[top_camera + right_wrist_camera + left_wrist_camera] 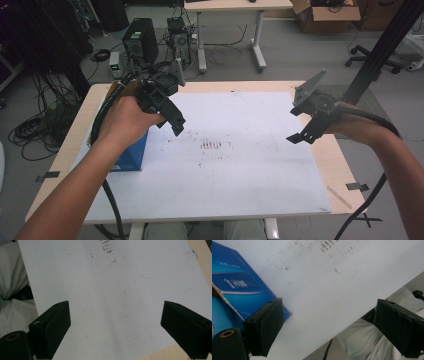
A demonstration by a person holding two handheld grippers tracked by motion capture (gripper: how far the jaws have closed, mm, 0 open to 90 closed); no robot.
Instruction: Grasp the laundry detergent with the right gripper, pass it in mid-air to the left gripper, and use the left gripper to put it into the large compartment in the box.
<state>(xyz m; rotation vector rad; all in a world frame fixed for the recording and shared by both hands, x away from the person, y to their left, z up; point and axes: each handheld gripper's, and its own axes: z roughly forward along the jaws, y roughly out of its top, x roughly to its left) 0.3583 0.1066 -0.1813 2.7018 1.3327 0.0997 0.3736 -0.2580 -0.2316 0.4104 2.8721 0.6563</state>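
The counter (320, 150) is pale wood with a smooth, matt face. A white sheet (240, 175) covers most of it, smooth and dull like paper or thin board, with brown smudges (211, 145) at its middle. The box (234, 287) at the left is glossy blue card, its torn edge raw brown. Both tongs (175, 122) (302, 135) are matt black plastic, their pads (53, 325) slightly rough.
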